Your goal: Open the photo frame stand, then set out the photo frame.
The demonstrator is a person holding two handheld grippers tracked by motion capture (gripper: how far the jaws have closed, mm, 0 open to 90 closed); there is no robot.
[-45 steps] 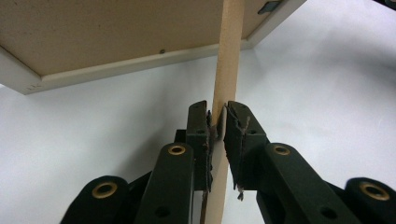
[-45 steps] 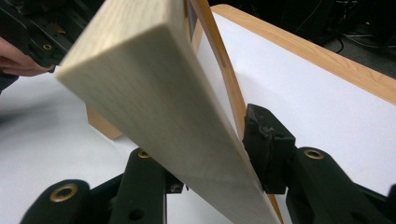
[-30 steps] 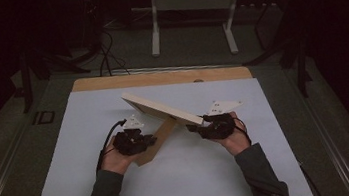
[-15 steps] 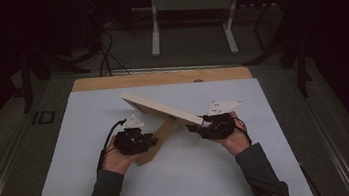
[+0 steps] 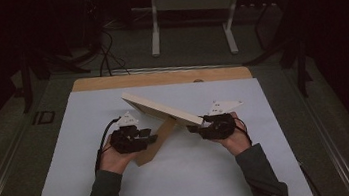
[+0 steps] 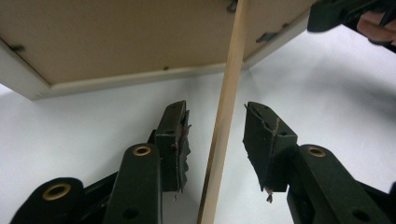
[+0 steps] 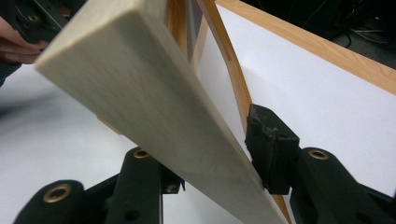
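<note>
At the bottom of the high view, two sleeved forearms are seen coming up onto the white tabletop (image 5: pixel 69 156), each hand carrying a black claw.

The left claw (image 5: pixel 151 139), left of centre in that view, is set against the thin brown stand (image 5: pixel 160 139) that props the picture frame. In the left gripper view, the left claw (image 6: pixel 216 135) is spread: the stand (image 6: pixel 224 121) runs as a narrow wooden strip up the middle of the picture between the two pads, with a gap visible on each side, so nothing is pinched. The jaws have just been opening around it.

The right claw (image 5: pixel 192 128), right of centre in the high view, is applied to the near lower corner of the picture frame (image 5: pixel 158 107). In the right gripper view the right claw (image 7: pixel 210 158) is pinching the frame's pale edge (image 7: pixel 140 93), the right pad being pressed against its back; the left pad is hidden behind the wood.

The frame is held tilted above the tabletop's middle, its far corner raised towards the upper left and its brown back (image 6: pixel 116 37) turned downward.

Beyond it, the wooden far edge of the tabletop (image 5: pixel 160 78) is seen, and further back, on the dark floor, a pale metal stand (image 5: pixel 191 5) at the top centre.
</note>
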